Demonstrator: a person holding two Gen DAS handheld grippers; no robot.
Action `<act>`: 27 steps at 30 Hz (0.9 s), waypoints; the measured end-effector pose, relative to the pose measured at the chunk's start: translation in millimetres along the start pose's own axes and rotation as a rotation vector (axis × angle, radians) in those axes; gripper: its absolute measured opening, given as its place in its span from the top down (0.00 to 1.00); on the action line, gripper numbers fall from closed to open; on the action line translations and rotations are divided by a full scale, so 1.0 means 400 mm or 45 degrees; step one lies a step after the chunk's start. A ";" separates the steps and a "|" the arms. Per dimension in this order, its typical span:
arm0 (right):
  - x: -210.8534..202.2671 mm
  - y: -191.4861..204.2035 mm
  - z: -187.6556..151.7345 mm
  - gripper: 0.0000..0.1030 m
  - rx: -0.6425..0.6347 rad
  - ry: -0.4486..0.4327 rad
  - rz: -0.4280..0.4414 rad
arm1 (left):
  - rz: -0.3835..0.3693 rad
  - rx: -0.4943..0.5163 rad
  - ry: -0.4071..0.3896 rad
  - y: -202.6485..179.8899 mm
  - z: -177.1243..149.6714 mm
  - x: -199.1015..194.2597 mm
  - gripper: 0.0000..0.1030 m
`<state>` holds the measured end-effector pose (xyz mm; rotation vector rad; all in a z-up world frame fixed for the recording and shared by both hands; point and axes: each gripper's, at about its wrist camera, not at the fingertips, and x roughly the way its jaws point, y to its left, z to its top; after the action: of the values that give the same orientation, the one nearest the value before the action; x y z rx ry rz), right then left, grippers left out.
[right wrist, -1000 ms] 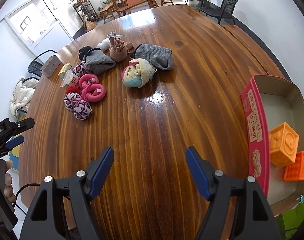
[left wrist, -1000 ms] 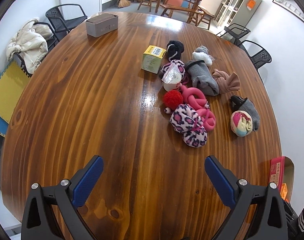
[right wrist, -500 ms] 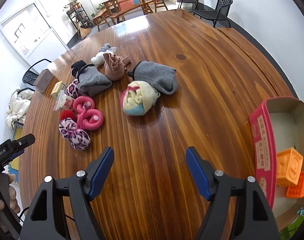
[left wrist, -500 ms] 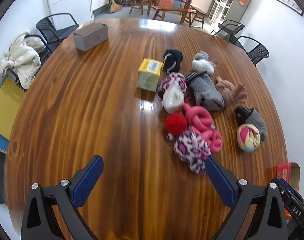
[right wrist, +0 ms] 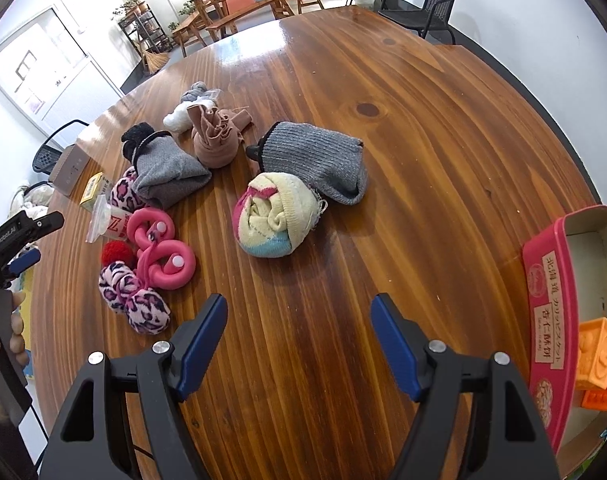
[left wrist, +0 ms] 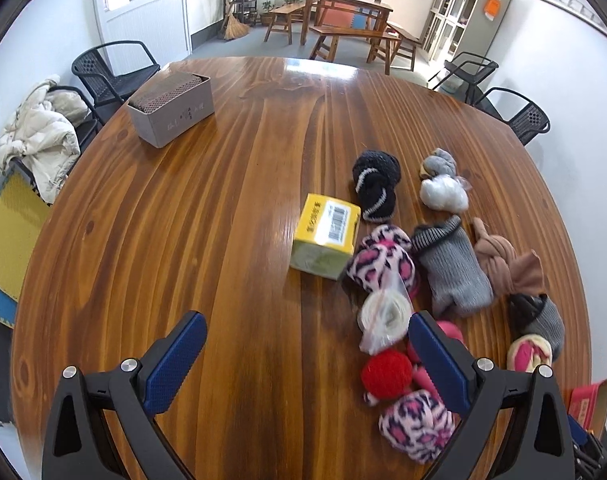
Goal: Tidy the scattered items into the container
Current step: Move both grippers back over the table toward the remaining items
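Rolled socks and small toys lie scattered on the round wooden table [left wrist: 183,240]. My left gripper [left wrist: 303,340] hangs open over bare wood; its right finger overlaps a pink looped toy [right wrist: 159,248], beside a red pompom [left wrist: 386,373], a leopard-print roll [left wrist: 417,420] and a bagged white roll [left wrist: 383,316]. A yellow box [left wrist: 327,236] lies just beyond. My right gripper [right wrist: 299,320] stands open with nothing between its fingers, short of a cream, pink and blue sock ball [right wrist: 275,216] and a grey sock [right wrist: 319,160]. The pink-walled container [right wrist: 547,320] at the right edge holds orange blocks [right wrist: 597,356].
A grey box [left wrist: 171,110] stands at the table's far left. Black chairs [left wrist: 111,68] ring the table, one draped with a pale jacket [left wrist: 39,136]. A hand [right wrist: 7,340] holding the other gripper shows at the left of the right wrist view.
Both grippers have moved forward over the table toward the pile. In the left wrist view the items have slid down and nearer; the sock ball has drawn closer in the right wrist view.
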<state>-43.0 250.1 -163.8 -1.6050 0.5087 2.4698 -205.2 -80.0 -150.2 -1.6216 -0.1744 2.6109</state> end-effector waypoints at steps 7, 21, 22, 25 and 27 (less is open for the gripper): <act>0.027 0.009 0.036 0.24 0.007 -0.002 -0.004 | -0.003 -0.007 0.024 0.001 0.056 0.071 0.01; 0.083 0.021 0.060 0.24 0.016 0.032 -0.001 | 0.005 0.072 0.032 -0.020 0.107 0.156 0.01; 0.087 0.020 0.060 0.24 0.016 0.035 -0.003 | 0.004 0.074 0.031 -0.020 0.108 0.159 0.01; 0.094 0.021 0.062 0.24 0.017 0.042 -0.006 | 0.010 0.092 0.025 -0.023 0.111 0.168 0.08; 0.098 0.023 0.064 0.24 0.016 0.045 -0.005 | 0.004 0.111 0.049 -0.025 0.107 0.180 0.25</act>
<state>-84.0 248.8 -188.2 -1.6455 0.5244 2.4344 -275.7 -64.4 -194.2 -1.6435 -0.0554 2.5487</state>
